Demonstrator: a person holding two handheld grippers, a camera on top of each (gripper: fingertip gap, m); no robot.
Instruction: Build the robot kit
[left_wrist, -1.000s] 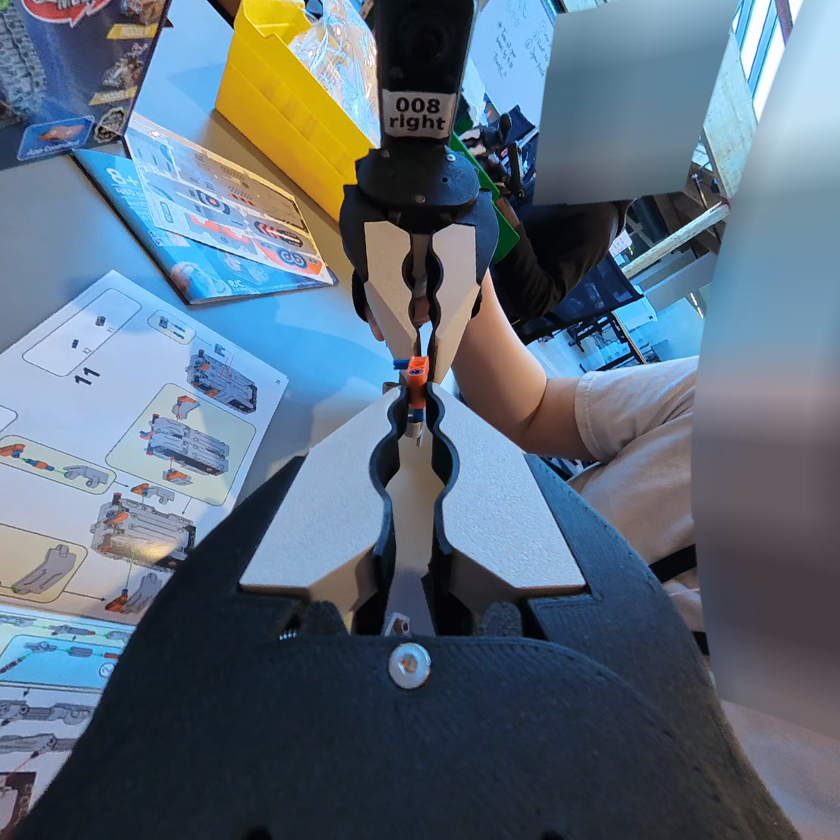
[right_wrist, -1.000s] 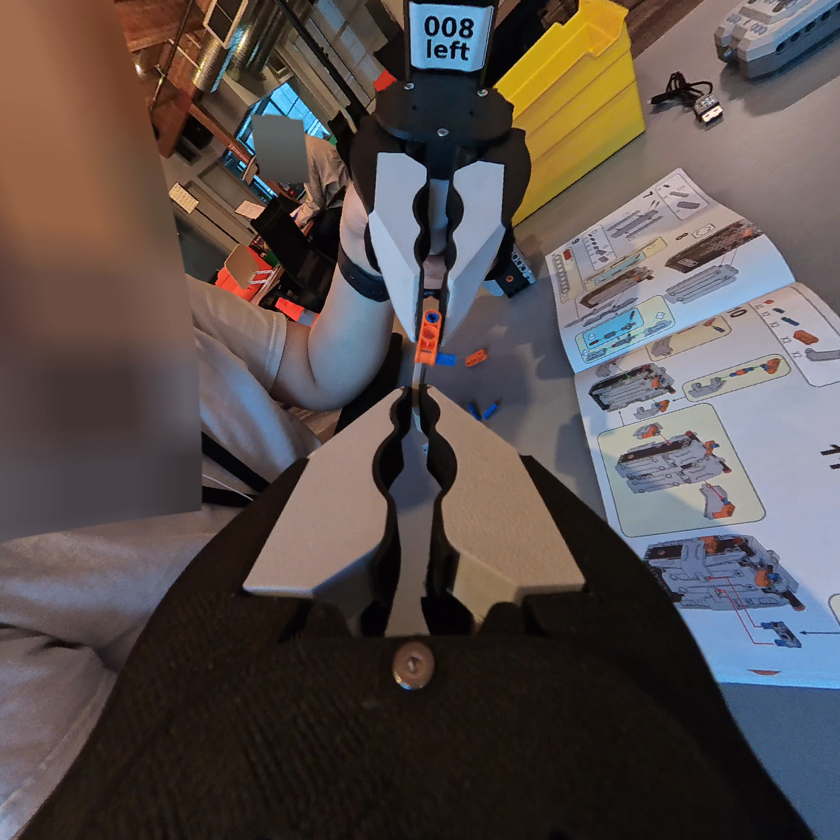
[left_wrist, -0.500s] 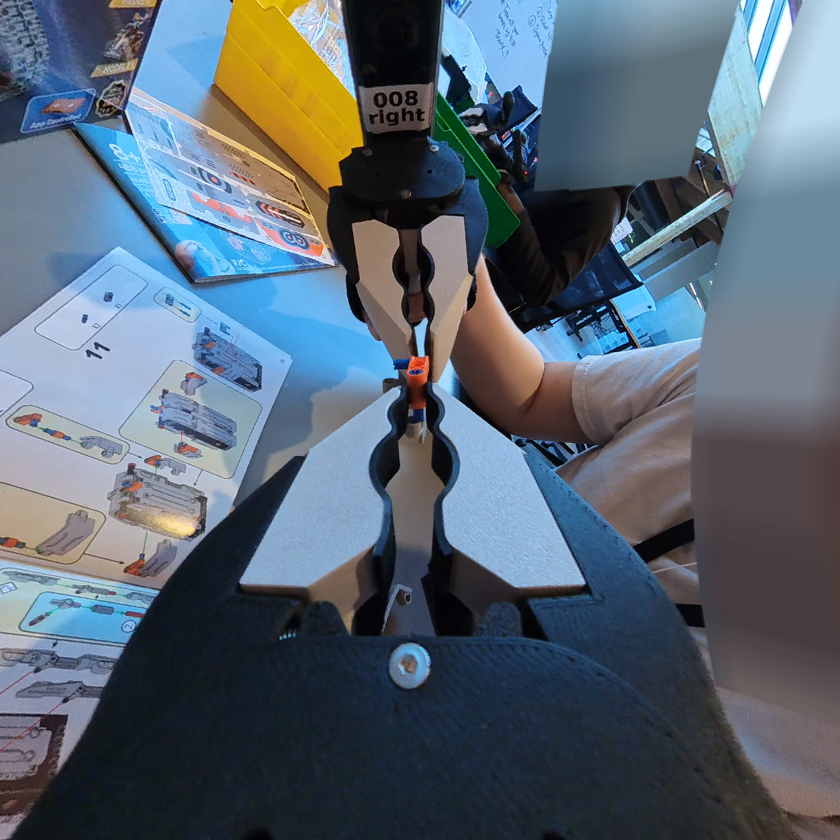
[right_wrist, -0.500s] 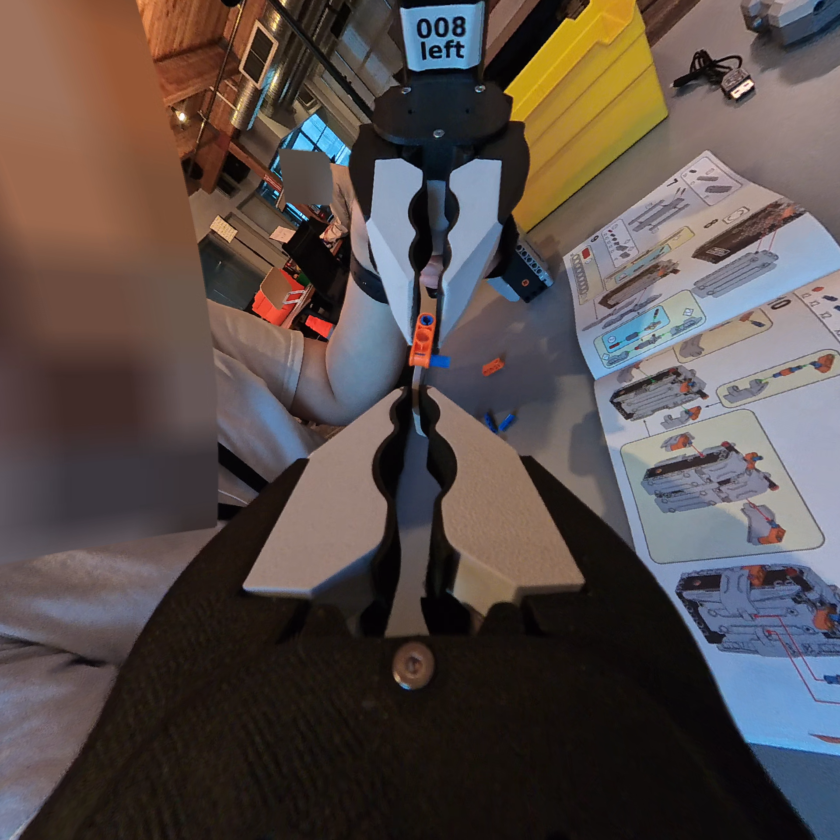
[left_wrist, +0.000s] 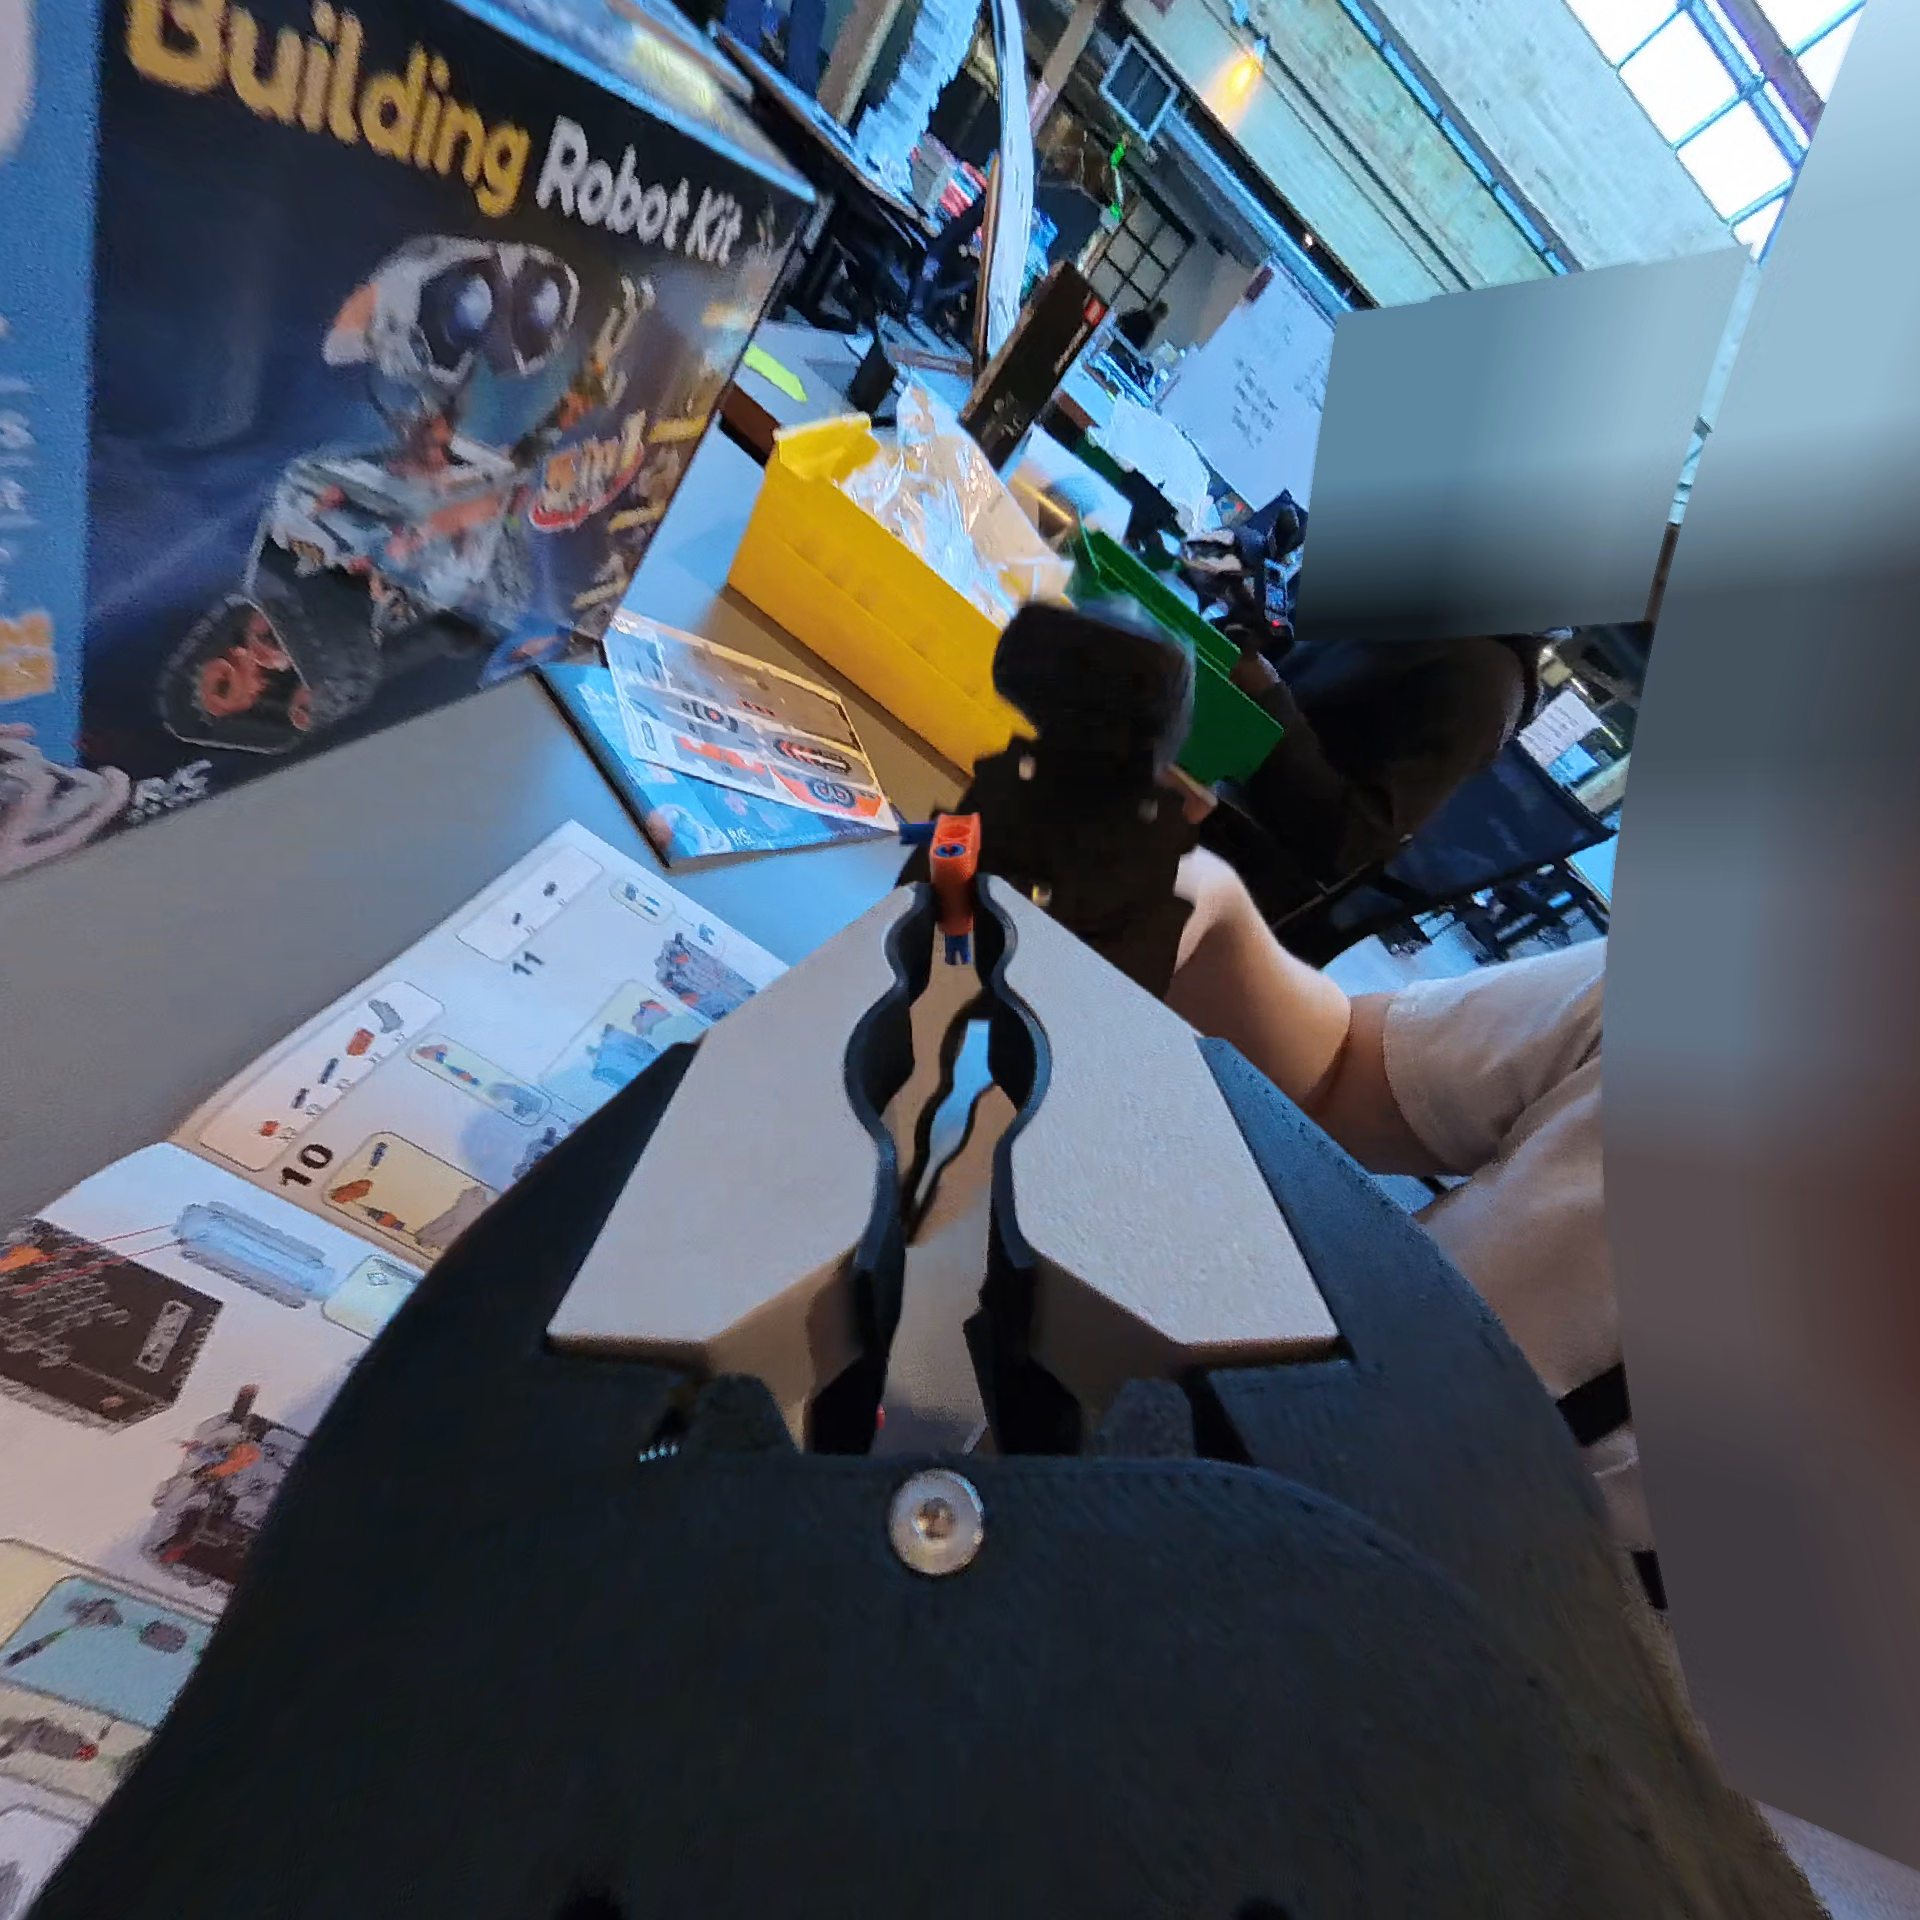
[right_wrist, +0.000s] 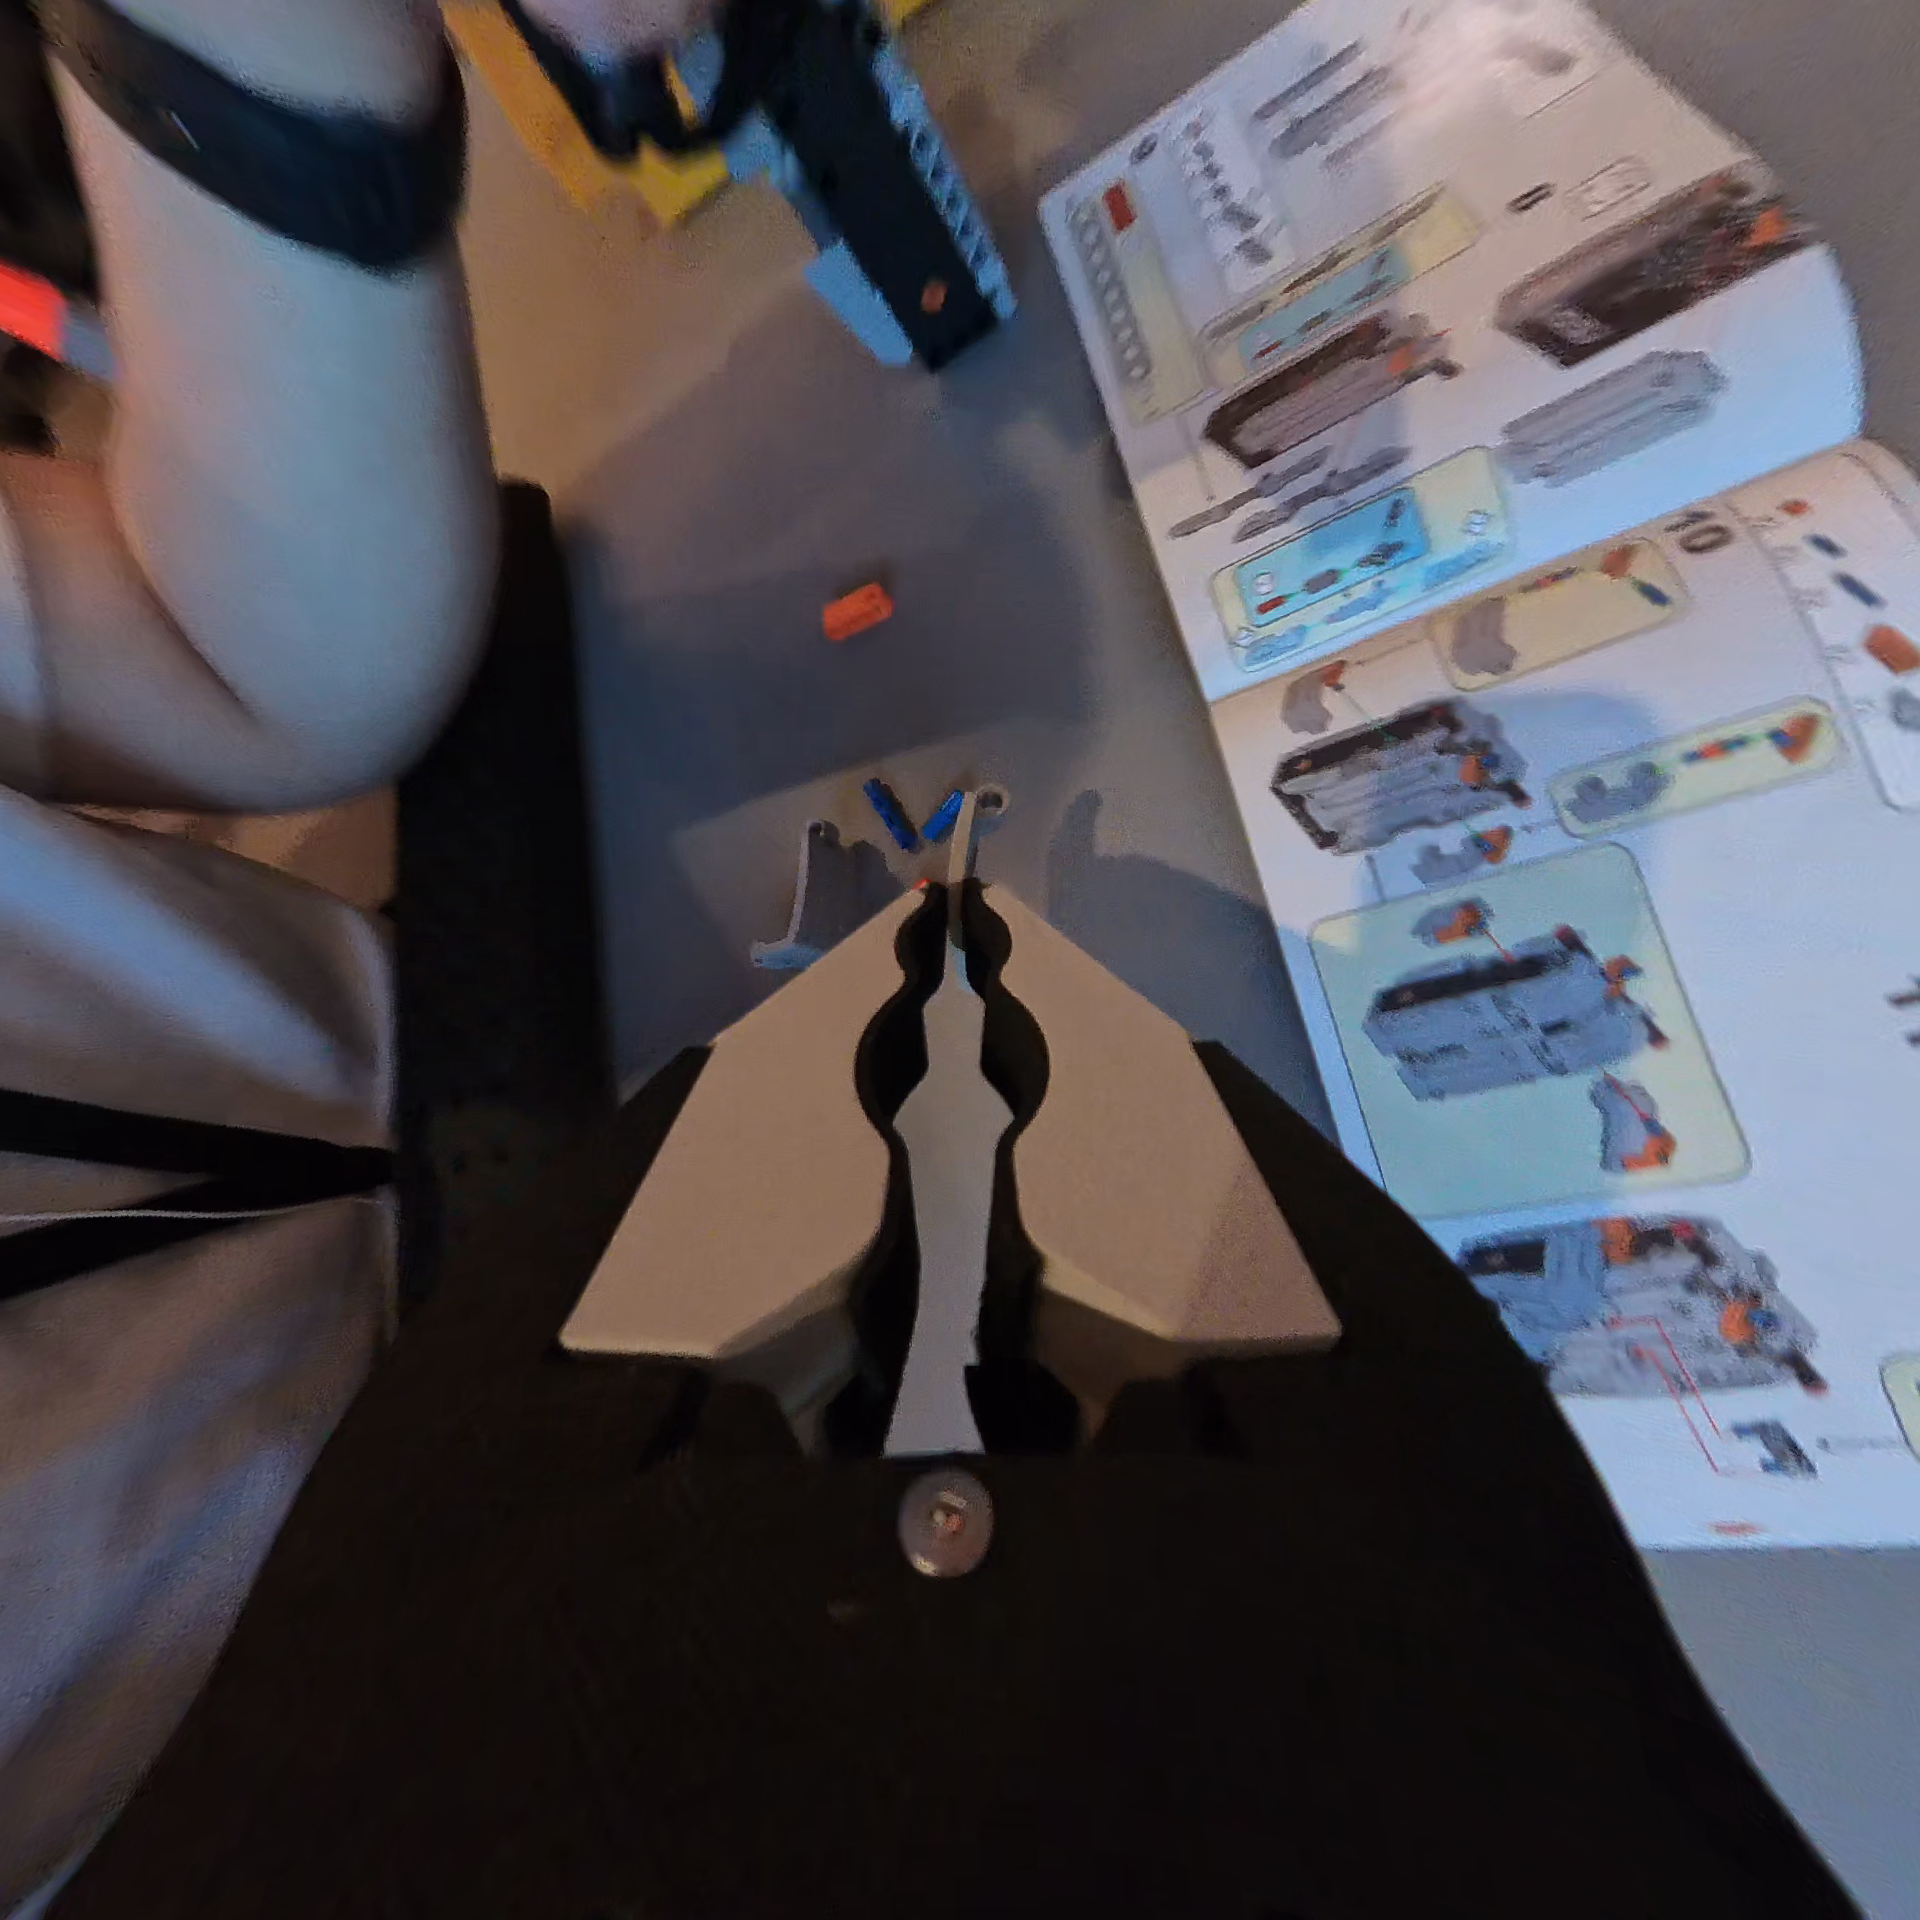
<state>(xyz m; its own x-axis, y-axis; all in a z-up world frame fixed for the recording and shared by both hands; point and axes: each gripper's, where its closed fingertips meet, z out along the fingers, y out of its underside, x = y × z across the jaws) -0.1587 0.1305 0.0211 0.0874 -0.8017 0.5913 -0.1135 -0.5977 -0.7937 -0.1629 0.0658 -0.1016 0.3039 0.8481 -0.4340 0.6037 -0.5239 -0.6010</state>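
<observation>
My left gripper (left_wrist: 951, 896) is shut on a small orange connector (left_wrist: 954, 854) with a blue pin through it, held up in the air. The right gripper's black body (left_wrist: 1081, 790) shows just beyond it, seen from the back and turned away. In the right wrist view my right gripper (right_wrist: 945, 891) is shut on a thin grey beam (right_wrist: 975, 836) whose ringed end sticks out past the tips. It points down, close over the grey table (right_wrist: 727, 468). Just ahead of the tips lie two blue pins (right_wrist: 896, 816) and a second grey beam (right_wrist: 808, 899).
An orange piece (right_wrist: 857, 611) lies farther ahead, with a black and grey block (right_wrist: 904, 239) beyond it. The open instruction booklet (right_wrist: 1558, 727) is at the right and a person's arm (right_wrist: 281, 468) at the left. A kit box (left_wrist: 364, 364), yellow bin (left_wrist: 862, 582) and green bin (left_wrist: 1195, 675) stand behind. Across from one pair of fingers to the other is roughly 15 centimeters. Measured from the fingertips, the orange piece (right_wrist: 857, 611) is 15 centimeters or so from the right gripper and 25 centimeters from the left.
The grippers have drawn apart. The right one has swung down toward the table with the grey beam. The left one has tilted up, still holding the orange connector.
</observation>
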